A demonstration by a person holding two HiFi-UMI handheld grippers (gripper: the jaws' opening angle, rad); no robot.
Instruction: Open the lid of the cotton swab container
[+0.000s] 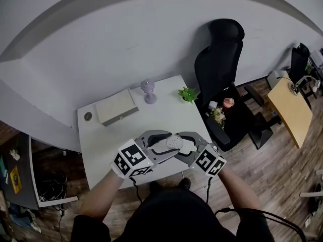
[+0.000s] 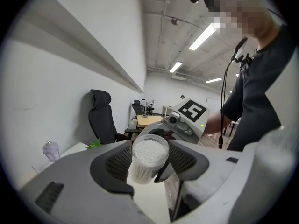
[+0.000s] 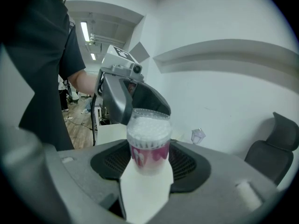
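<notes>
The cotton swab container (image 1: pixel 174 142), a small clear round tub with a pink label, full of white swabs, is held in the air between the two tools in front of the person, and from the head view it appears over the near part of the white tabletop (image 1: pixel 151 120), not standing on it. The tabletop is against the pale wall. A black office chair (image 1: pixel 222 59) stands just beside its far right corner, and wooden floor lies around. At the far side there are a flat cream box (image 1: pixel 117 106), a small lilac ornament (image 1: pixel 148 91) and a little green plant (image 1: pixel 187 94), all well apart from the tools, so the near half gives free room to pull the two hands apart sideways. The right tool (image 3: pixel 148 155) is clenched on the labelled body of the container, which I judge is to keep it from turning. The left tool (image 2: pixel 150 160) meets it from the opposite side, and its pads appear pressed on the transparent ribbed lid (image 3: pixel 149 118), whose flat top looks toward the left gripper's camera. The lid is still seated on the rim. I think the next move is a twist or a straight pull. Swabs may spill if the body tilts.
</notes>
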